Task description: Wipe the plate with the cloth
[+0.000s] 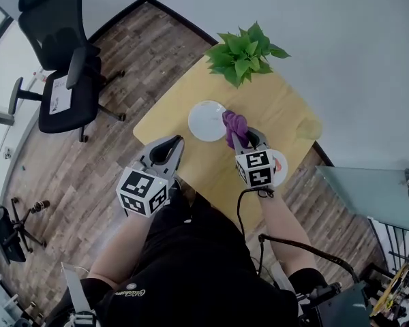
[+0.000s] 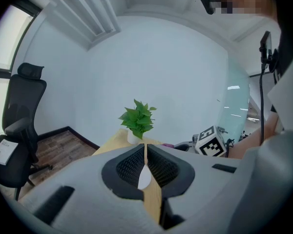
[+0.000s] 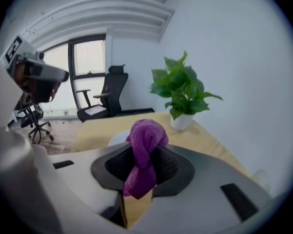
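A white plate (image 1: 206,121) lies on the wooden table (image 1: 286,107), in front of a potted plant. My right gripper (image 1: 243,140) is shut on a bunched purple cloth (image 1: 234,126), held just at the plate's right rim. In the right gripper view the cloth (image 3: 146,136) bulges up between the jaws of the right gripper (image 3: 142,155), and the plate (image 3: 117,138) shows behind it. My left gripper (image 1: 166,151) hovers at the table's near left edge, below the plate; its jaws meet with nothing between them. In the left gripper view, the left gripper (image 2: 145,151) points towards the plate (image 2: 143,178).
A green potted plant (image 1: 244,52) stands at the table's far end. A white round thing with a reddish edge (image 1: 281,167) lies under my right hand. A black office chair (image 1: 63,67) stands on the wood floor at the left. A glass panel (image 1: 368,196) is at the right.
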